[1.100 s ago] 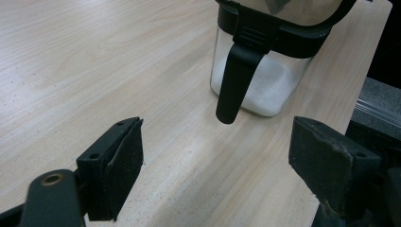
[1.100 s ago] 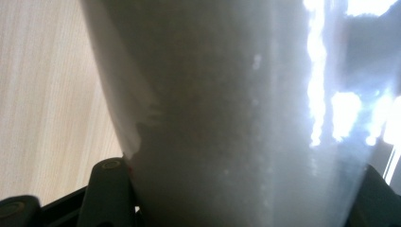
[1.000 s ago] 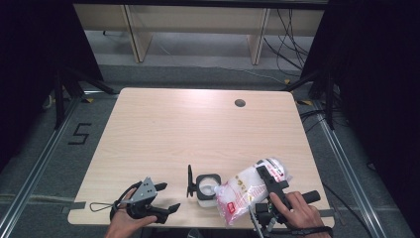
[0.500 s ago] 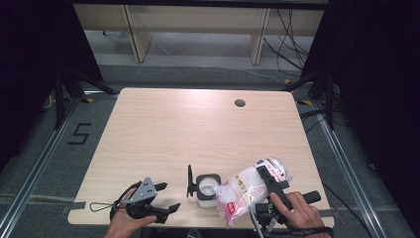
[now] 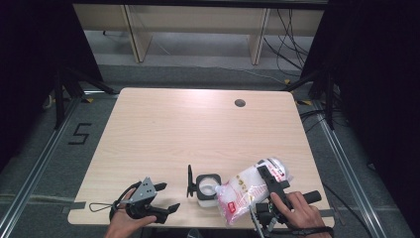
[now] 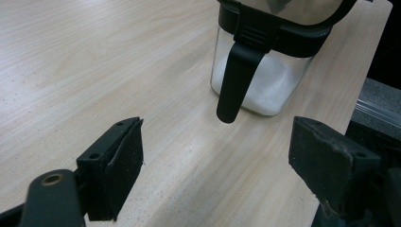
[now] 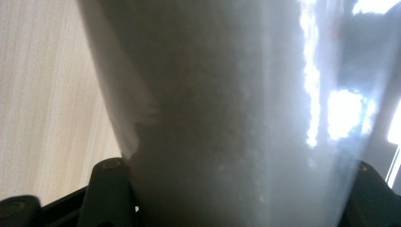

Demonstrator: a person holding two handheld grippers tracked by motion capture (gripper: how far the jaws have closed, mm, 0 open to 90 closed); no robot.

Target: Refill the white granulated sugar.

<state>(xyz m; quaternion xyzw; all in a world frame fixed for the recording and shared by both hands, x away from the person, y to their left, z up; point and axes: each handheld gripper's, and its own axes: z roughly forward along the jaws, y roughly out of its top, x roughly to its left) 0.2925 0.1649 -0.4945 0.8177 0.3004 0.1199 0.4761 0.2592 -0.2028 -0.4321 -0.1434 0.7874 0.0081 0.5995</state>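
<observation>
Nothing has moved: bag and jar keep their places.
Right tongs [image 5: 270,181] clamp the tilted bag [image 5: 247,191] over the jar [image 5: 207,187]; left tongs [image 5: 166,197] gape empty on the near worktop [image 5: 198,129].

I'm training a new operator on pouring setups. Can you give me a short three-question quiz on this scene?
1. True or false: the left gripper has its fingers closed on the jar.
2. What does the right gripper hold? A) a spoon B) a bag of white grains C) a cup
3. Where does the jar's open lid stand: on the side toward the left gripper or toward the bag?

Key: 1 false, its fingers are open and apart from the jar; 2 B; 3 toward the left gripper.
</observation>
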